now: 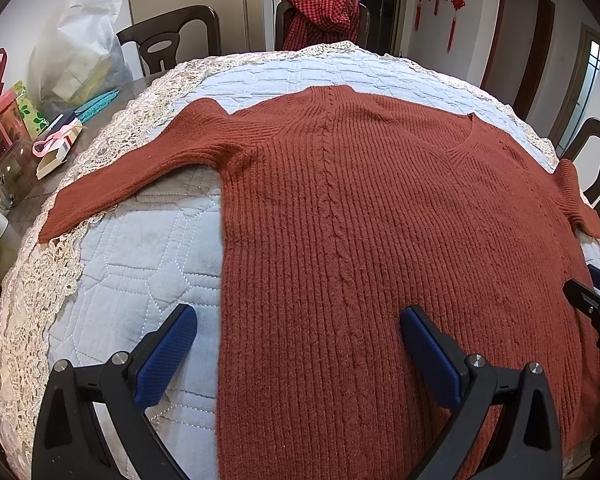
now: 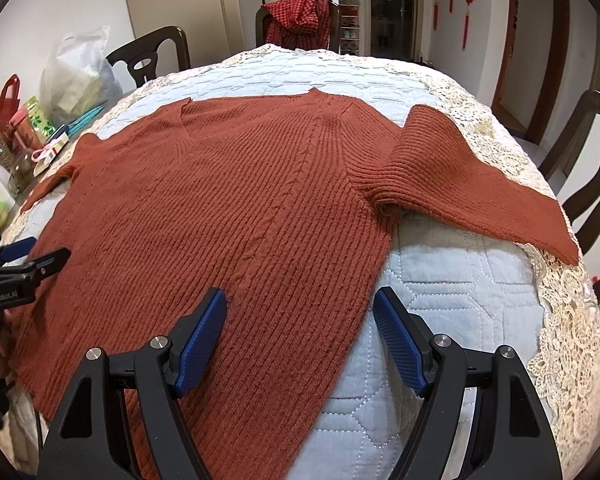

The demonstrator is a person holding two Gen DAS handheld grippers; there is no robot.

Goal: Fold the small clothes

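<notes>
Sweater (image 1: 380, 220) spread flat on quilted cover (image 1: 140, 240), atop the counter (image 1: 32, 188). Neckline toward the far side, hem toward the near edge. One sleeve (image 1: 140, 168) stretched out left, reaching the cover's lace border (image 1: 32, 280); other sleeve (image 2: 480, 188) stretched out right. Left claw (image 1: 298, 344) near the hem, straddling the sweater's left side edge. Right claw (image 2: 300, 332) straddling its right side edge. Bag (image 1: 80, 52), jar (image 1: 14, 168) and small boxes (image 1: 56, 148) crowded at the counter's left end, beside the cover. Chairs (image 1: 172, 36) behind the counter, a garment (image 1: 320, 20) draped over the middle one.
</notes>
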